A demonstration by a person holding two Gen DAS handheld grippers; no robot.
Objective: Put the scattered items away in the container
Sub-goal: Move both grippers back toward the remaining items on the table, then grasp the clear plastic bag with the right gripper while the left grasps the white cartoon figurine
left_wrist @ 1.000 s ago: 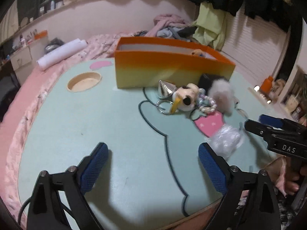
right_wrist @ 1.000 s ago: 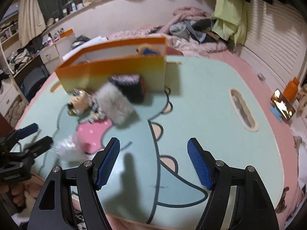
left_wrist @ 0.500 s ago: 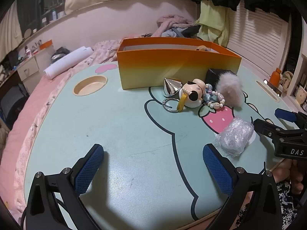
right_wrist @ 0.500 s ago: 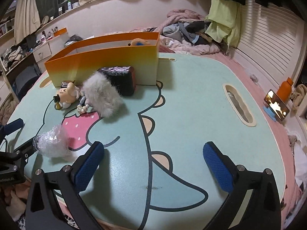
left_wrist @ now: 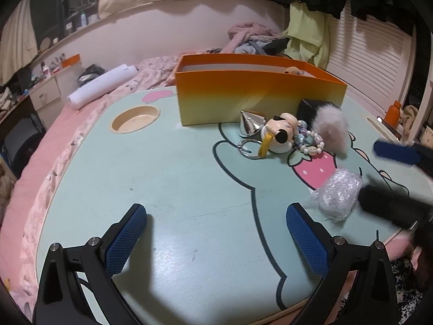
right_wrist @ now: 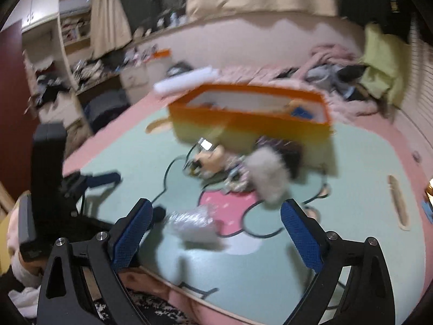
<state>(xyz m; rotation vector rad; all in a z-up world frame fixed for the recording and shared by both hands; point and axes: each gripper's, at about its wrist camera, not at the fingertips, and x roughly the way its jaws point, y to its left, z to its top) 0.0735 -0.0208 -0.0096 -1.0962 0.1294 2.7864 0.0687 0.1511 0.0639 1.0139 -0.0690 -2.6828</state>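
An orange box [left_wrist: 257, 94] stands at the back of the mint cartoon table [left_wrist: 162, 189]. In front of it lie a silver cone [left_wrist: 250, 124], a dog-head figurine [left_wrist: 281, 135], a bead bracelet [left_wrist: 311, 146], a fluffy grey pom [left_wrist: 331, 127] and a black furry item [left_wrist: 307, 108]. A clear bubble-wrap wad [left_wrist: 335, 197] sits nearer the front edge. My left gripper [left_wrist: 216, 211] is open over bare table. My right gripper [right_wrist: 216, 205], blurred, has its jaws closing; the bubble-wrap wad [right_wrist: 193, 224] lies just ahead between the fingers, which do not touch it.
A round cup recess [left_wrist: 135, 117] is set into the table at the left, and a slot recess [right_wrist: 397, 200] at the right. A white paper roll [left_wrist: 102, 86] lies on the pink bedding behind. Clothes are piled beyond the box. A hand [right_wrist: 16, 268] holds the left gripper.
The right gripper has risen and swung left, so the wad now sits between its fingers. Its jaws stand wider than a second ago. The left gripper has stayed in place.
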